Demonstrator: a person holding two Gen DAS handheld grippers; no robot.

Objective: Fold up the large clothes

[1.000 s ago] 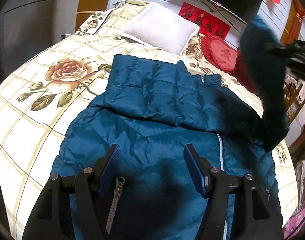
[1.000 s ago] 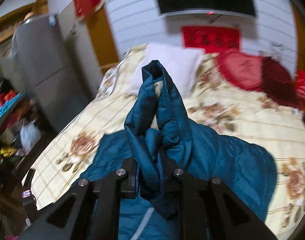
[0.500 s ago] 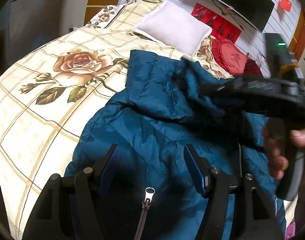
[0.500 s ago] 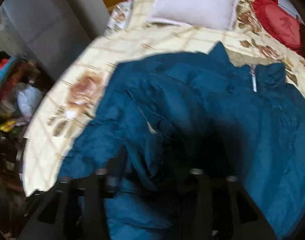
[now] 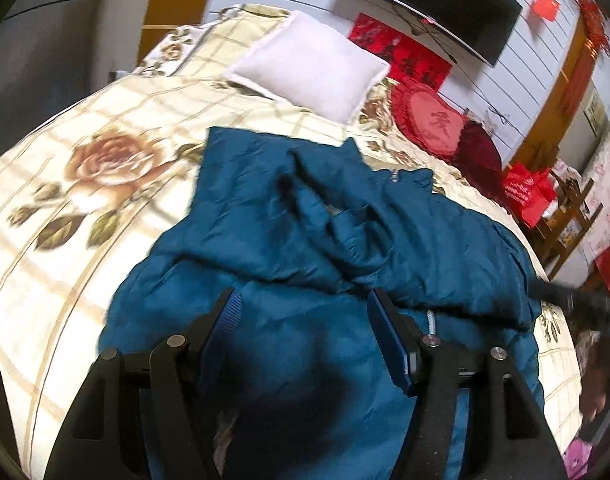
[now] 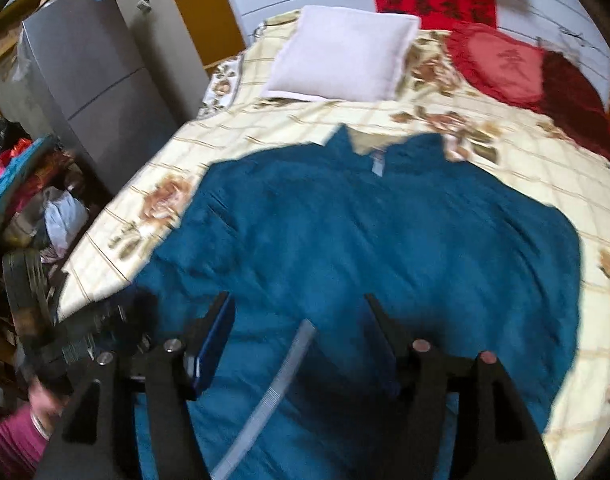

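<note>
Dropped across the jacket (image 5: 345, 240) on the bed (image 5: 65, 216), the sleeve is lying toward twelve o'clock, right gripper (image 6: 301, 336) just opening empty, left gripper (image 5: 305, 328) hovering open, body folds remaining.

My teal quilted puffer jacket (image 5: 313, 320) lies spread front-up on the bed, both sleeves folded across its chest.
</note>
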